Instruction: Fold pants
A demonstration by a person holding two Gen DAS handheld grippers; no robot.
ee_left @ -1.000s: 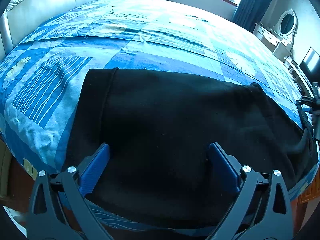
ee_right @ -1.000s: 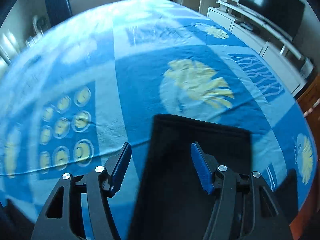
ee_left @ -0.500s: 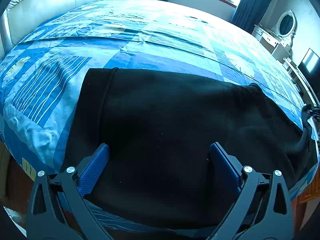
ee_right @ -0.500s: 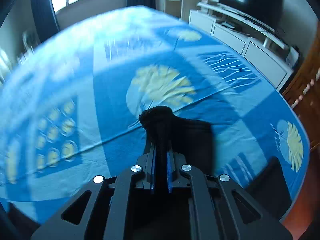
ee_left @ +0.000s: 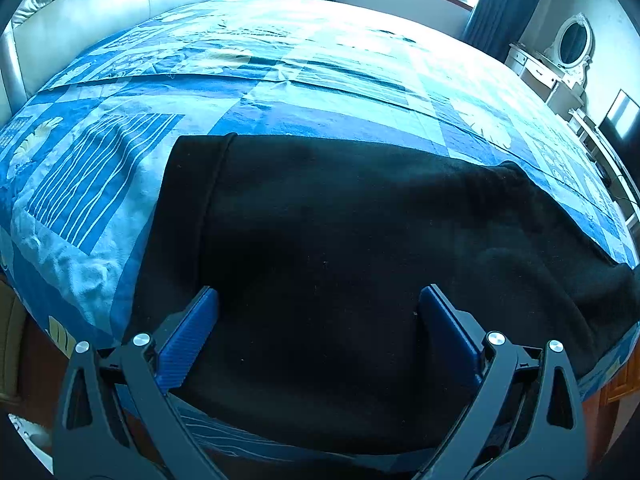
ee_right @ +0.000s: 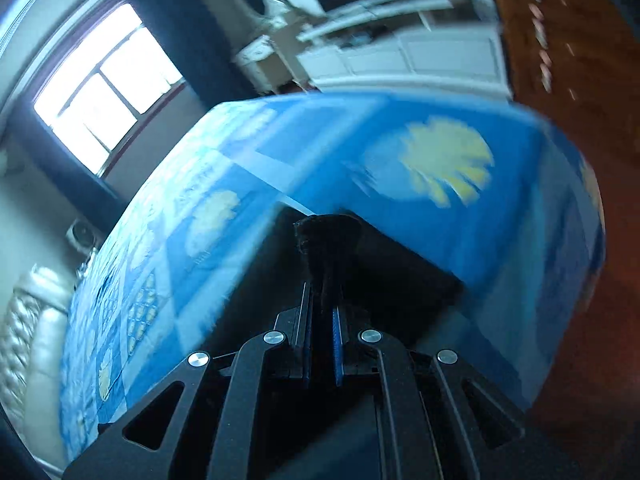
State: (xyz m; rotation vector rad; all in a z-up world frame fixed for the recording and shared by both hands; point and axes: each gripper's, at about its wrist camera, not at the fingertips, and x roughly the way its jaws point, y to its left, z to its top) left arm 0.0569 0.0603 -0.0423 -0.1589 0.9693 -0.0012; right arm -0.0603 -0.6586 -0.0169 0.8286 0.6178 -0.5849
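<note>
— What do you see on the left side?

— The black pants point(ee_left: 340, 240) lie flat on the bed point(ee_left: 280, 80), near its front edge. The left gripper point(ee_left: 318, 308) hovers over them with its fingers point(ee_left: 192, 332) wide apart, and it holds nothing.

— And on the right?

— The right gripper point(ee_right: 322, 300) has its fingers pressed together on a bunch of the black cloth point(ee_right: 324, 236). This view is tilted and blurred, with the blue bedcover point(ee_right: 400, 160) behind.
</note>
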